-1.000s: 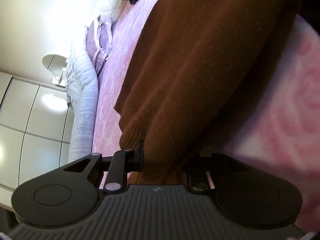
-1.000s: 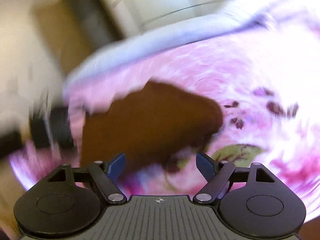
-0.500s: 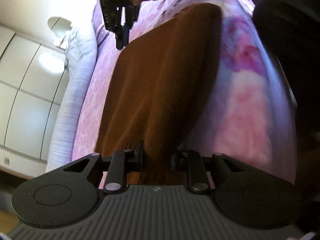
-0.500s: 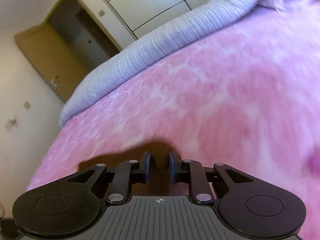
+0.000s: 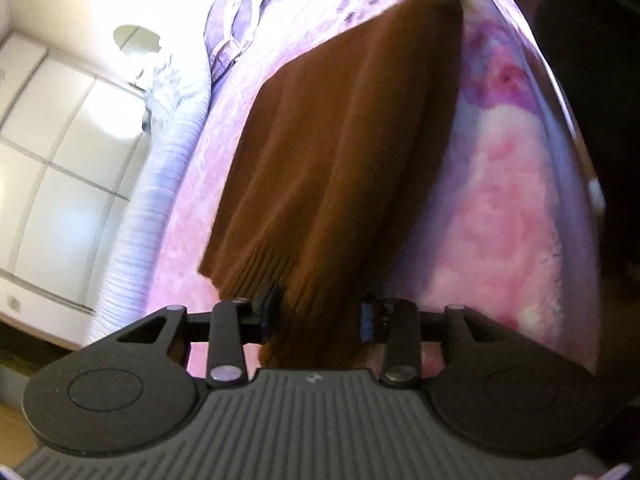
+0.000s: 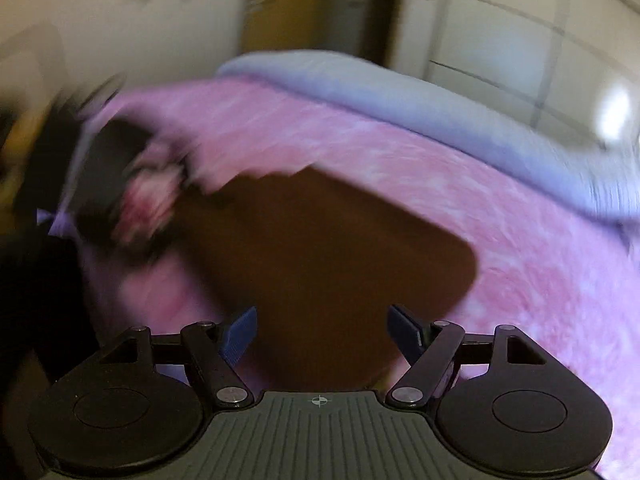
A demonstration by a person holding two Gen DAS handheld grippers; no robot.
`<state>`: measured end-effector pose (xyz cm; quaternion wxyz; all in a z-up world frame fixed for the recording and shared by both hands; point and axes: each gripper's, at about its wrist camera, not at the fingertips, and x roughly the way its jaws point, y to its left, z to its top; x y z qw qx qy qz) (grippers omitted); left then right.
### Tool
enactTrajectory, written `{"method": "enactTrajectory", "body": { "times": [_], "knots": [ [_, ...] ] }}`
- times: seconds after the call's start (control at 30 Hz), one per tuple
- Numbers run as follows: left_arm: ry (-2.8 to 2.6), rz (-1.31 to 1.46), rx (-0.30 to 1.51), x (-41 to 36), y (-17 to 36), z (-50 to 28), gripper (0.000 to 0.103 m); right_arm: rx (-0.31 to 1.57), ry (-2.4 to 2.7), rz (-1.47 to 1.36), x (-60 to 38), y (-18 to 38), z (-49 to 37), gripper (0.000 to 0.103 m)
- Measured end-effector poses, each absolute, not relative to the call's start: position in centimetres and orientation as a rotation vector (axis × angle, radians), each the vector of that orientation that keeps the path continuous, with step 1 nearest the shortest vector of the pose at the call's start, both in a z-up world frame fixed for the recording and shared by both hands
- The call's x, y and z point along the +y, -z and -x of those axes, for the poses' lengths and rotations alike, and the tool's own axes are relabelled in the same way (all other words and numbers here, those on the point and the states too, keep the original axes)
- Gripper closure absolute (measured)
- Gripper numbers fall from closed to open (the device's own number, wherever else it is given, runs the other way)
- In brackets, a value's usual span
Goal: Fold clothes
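Sweater: a brown knitted sweater (image 5: 340, 152) lies stretched along the pink bed cover; its ribbed hem is at the near end, in the left hand-held gripper. From the right wrist view the same sweater (image 6: 328, 264) shows as a dark brown slab with a rounded corner, flat on the bed.
Left hand-held gripper (image 5: 320, 312): its jaws are drawn in on the ribbed hem, with the knit bunched between them.
Right hand-held gripper (image 6: 322, 330): released, the blue pads (image 6: 240, 334) stand wide apart above the sweater; I cannot tell whether they touch it.
Bed cover (image 5: 512, 208): pink, fluffy, with darker flower patches near the far end.
Lilac roll (image 6: 400, 92): a pale ribbed bolster or rolled blanket runs along the far edge of the bed.
Wardrobe (image 5: 52, 168): glossy white panelled doors beyond the bed.
Dark shape (image 5: 592, 100): something black at the bed's side, too blurred to name.
Sharpness: the right wrist view is smeared, mostly on its left.
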<state>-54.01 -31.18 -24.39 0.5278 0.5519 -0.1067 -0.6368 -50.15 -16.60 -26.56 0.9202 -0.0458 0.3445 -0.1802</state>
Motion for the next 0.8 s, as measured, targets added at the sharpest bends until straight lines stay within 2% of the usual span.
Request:
{"method": "enactTrajectory", "body": {
  "times": [0.17,0.27,0.33,0.4,0.43,0.47,0.53,0.73,0.8],
  "knots": [
    [1.611,-1.117,0.057,-33.0,21.8,51.5,0.074,0.824,0.405,0.343,-12.5,30.5,46.8,0.028],
    [1.634,-1.056,0.133,-33.5,20.7,50.6,0.074,0.875,0.427,0.511,-11.9,32.4,44.7,0.028],
    [1.625,-1.079,0.094,-33.0,20.9,51.1,0.072,0.905,0.447,0.641,-11.7,33.6,43.6,0.029],
    [1.581,-1.166,-0.035,-32.3,22.0,52.5,0.068,0.913,0.450,0.707,-11.9,34.4,43.3,0.040],
    [1.556,-1.226,-0.126,-31.5,23.0,53.4,0.064,0.917,0.444,0.707,-12.2,34.5,43.4,0.061],
    [1.535,-1.285,-0.219,-31.0,23.8,54.3,0.064,0.922,0.443,0.704,-12.5,34.5,43.5,0.070],
    [1.518,-1.358,-0.347,-29.9,24.8,55.9,0.076,0.917,0.436,0.675,-13.0,34.0,44.3,0.077],
    [1.562,-1.335,-0.345,-28.8,25.1,58.1,0.077,0.954,0.443,0.661,-13.5,33.8,47.1,0.078],
    [1.560,-1.330,-0.326,-28.4,25.0,57.8,0.077,0.982,0.426,0.689,-13.1,34.8,47.5,0.071]
  ]
}}
